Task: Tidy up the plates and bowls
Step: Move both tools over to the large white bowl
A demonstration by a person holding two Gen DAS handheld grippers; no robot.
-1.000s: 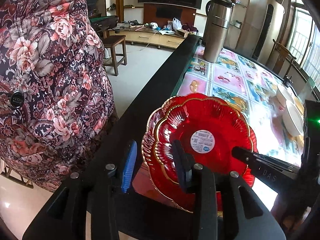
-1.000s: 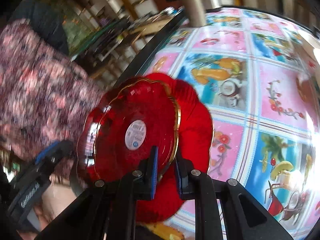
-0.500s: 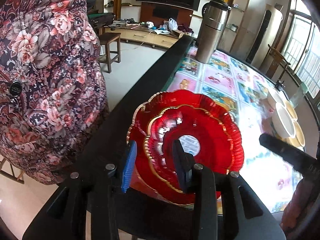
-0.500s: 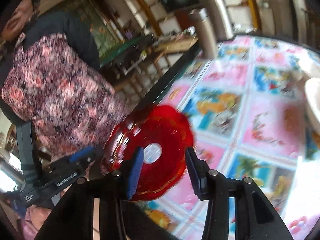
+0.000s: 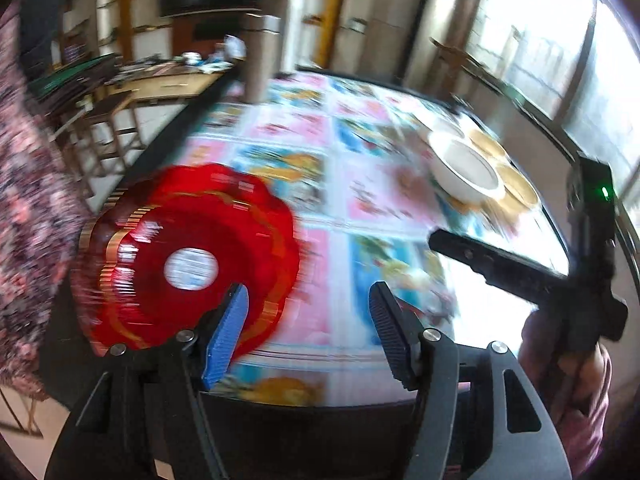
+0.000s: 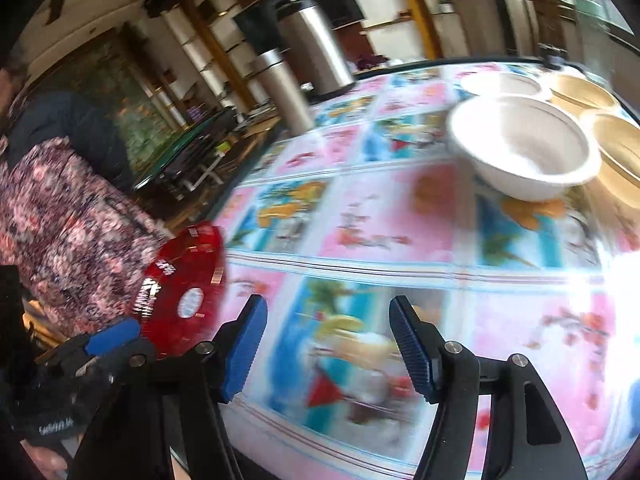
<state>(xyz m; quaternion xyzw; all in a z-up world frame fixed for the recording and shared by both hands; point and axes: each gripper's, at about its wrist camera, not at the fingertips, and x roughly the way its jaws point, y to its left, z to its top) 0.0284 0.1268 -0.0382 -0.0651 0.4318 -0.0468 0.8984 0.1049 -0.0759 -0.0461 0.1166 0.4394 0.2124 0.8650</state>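
Red plates (image 5: 188,256), stacked, lie at the lower left of the left wrist frame, near the table (image 5: 384,208) edge. The left gripper (image 5: 308,336) has its jaws wide apart and holds nothing; the right gripper (image 6: 328,344) too. A white bowl (image 6: 524,148) stands at the upper right, with tan bowls (image 6: 616,152) just beside it.

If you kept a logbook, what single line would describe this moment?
left hand-held gripper: open, empty | right hand-held gripper: open, empty | red plates: stacked at table edge | white bowl: untouched
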